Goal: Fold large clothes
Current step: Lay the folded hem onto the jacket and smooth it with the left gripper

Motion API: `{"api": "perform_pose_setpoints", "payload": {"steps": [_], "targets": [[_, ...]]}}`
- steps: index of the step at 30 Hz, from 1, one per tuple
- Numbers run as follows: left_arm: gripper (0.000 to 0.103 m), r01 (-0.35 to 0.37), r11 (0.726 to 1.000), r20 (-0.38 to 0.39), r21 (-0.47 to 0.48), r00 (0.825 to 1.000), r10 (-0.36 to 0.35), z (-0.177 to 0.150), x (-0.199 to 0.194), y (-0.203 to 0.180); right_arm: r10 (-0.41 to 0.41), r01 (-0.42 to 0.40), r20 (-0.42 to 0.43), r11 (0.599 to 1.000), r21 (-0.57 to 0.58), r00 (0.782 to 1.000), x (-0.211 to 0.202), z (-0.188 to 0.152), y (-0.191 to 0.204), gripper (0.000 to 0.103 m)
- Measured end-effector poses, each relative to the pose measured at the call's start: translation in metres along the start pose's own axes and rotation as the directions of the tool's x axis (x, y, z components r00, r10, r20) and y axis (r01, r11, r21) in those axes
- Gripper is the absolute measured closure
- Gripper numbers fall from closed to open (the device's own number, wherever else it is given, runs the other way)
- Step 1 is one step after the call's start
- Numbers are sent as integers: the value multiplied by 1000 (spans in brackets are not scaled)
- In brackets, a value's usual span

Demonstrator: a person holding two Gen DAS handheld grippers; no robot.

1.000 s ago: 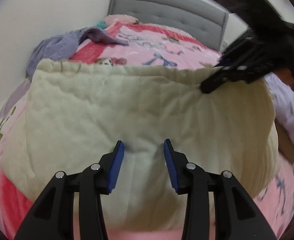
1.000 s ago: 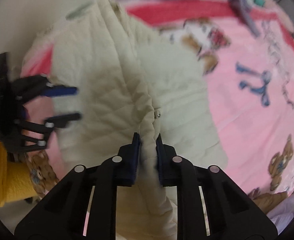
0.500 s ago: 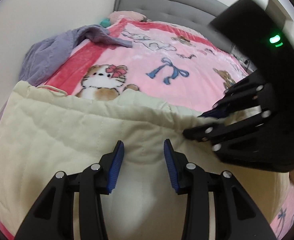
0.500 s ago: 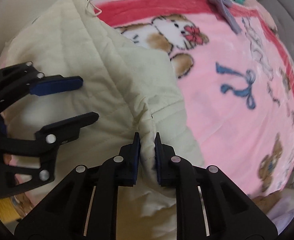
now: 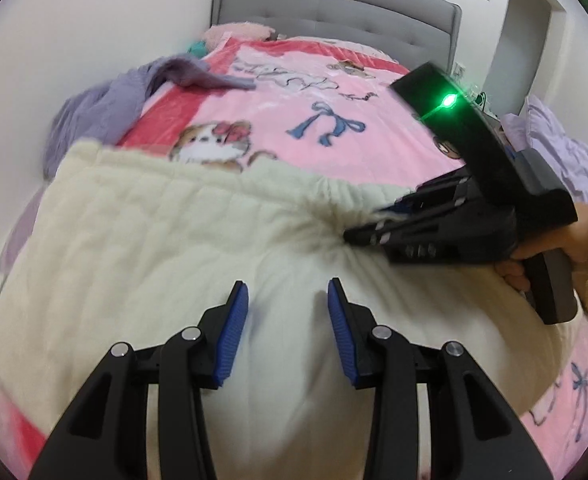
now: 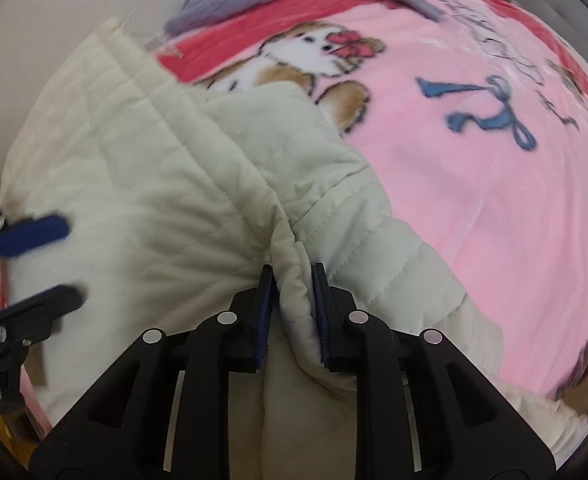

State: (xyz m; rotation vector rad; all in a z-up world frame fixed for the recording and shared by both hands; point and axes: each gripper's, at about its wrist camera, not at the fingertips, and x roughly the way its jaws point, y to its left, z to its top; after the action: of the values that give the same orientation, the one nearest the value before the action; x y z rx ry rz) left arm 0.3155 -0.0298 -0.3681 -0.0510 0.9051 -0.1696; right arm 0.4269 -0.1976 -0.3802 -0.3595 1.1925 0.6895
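Observation:
A cream quilted jacket [image 5: 166,240] lies spread on the near end of the bed; it also shows in the right wrist view [image 6: 174,184]. My left gripper [image 5: 288,292] is open and empty, just above the jacket's middle. My right gripper [image 6: 292,276] is shut on a bunched fold of the jacket's edge. In the left wrist view the right gripper [image 5: 358,232] pinches the jacket at the right, and the cloth puckers around it. In the right wrist view the left gripper [image 6: 42,260] hovers open at the far left.
A pink cartoon blanket [image 5: 294,120] covers the bed. A purple garment [image 5: 106,108] lies heaped at the far left by the wall. A grey padded headboard [image 5: 334,16] stands at the back. A lilac pillow [image 5: 554,140] sits at the right edge.
My right gripper has dragged the jacket's edge towards the near side, bunching it. More of the pink blanket shows beyond the jacket. My left gripper stays open over the middle.

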Motion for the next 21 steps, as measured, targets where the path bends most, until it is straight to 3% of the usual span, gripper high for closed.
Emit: {"api": "perform_pose_setpoints", "payload": {"steps": [3,5,6,7,8,9,11,12,13,15,18,19,20,21], "targets": [[63,-17,999,-3,31,1000,17,0,1,-4,-45,40,82,997,59,996,-29,-5,3,73],[63,-6,999,-1,43,1000,6,4,0,-7,-98,78,174,990,116,980,-61,-16,10,66],[63,-3,999,-1,40,1000,3,5,0,-8,-114,81,257,988,133,960,-86,-31,17,59],[63,-14,999,-1,38,1000,14,7,0,-9,-157,114,318,982,147,935,-103,-46,23,36],[63,-19,999,-6,36,1000,19,7,1,-10,-218,166,362,971,170,906,-117,-60,26,27],[63,-23,999,-11,36,1000,23,6,3,-9,-292,217,393,950,225,872,-132,-82,25,28],[63,-25,999,-3,36,1000,25,4,2,-9,-338,207,376,915,347,863,-150,-120,9,28],[63,-30,999,2,43,1000,30,3,2,-10,-392,223,346,871,437,853,-160,-148,-3,26],[63,-40,998,3,56,999,40,2,3,-12,-409,231,317,850,473,856,-163,-162,-11,23],[63,-55,996,4,67,998,55,3,4,-14,-393,218,236,815,536,889,-161,-196,-29,23],[63,-62,995,6,71,998,62,3,4,-15,-272,118,189,809,576,944,-142,-224,-46,29],[63,-67,995,8,76,998,67,3,5,-16,-236,80,197,808,584,952,-136,-226,-49,42],[63,-72,994,7,81,997,72,3,5,-16,-201,32,219,802,596,955,-129,-228,-50,64],[63,-83,993,7,86,997,82,3,6,-17,-178,-3,240,797,604,954,-127,-230,-52,74]]}}
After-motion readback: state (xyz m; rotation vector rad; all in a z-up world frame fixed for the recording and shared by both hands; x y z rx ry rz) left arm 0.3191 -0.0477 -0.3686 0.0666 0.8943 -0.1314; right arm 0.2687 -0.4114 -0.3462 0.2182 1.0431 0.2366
